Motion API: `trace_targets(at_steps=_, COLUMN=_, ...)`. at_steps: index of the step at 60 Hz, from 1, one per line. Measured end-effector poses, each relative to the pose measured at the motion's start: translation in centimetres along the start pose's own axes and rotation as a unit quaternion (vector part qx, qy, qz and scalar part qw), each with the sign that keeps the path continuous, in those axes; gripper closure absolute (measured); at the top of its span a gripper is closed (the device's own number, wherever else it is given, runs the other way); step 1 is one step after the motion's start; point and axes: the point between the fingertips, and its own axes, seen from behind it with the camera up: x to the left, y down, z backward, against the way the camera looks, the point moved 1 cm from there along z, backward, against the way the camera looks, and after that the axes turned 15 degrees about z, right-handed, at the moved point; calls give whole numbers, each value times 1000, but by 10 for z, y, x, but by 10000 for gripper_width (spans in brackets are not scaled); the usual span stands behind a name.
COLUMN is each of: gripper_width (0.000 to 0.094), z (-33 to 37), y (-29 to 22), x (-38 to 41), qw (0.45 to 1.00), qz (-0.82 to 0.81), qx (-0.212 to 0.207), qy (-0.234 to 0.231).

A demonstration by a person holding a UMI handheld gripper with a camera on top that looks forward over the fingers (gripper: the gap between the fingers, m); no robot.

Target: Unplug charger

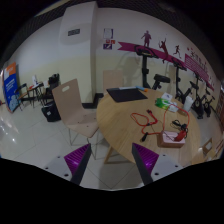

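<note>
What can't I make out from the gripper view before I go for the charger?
- Charger and its socket: too small and far to pick out among the red cable and clutter on the round table.
- Contents of the box by the cable: too small to tell.
- Floor just ahead: hidden by the fingers, which stand apart around nothing.
- Table's far side: cut off by the view's edge.

You have one round wooden surface ahead, with one dark laptop at its far side and one red cable coiled on top. One beige chair stands left of it. Your tongs show two purple pads.
</note>
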Motion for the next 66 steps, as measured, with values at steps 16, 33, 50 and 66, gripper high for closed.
trace_targets(at_steps=16, gripper_width=79, z=1, y=19, x=-33, qw=1000, qz=-8, qx=4, qy=16)
trace_targets(at_steps=33, gripper_width=81, z=18, y=80, x=-154, qw=994, qz=-53, qx=29, qy=96)
trace_targets(at_steps=50, gripper_width=76, z=32, y=146, x=-257, qw=984, qz=-64, qx=39, qy=160)
trace_targets(at_steps=66, gripper_width=77, z=-2, y=152, x=-284, qw=984, qz=-90, qx=-15, qy=150)
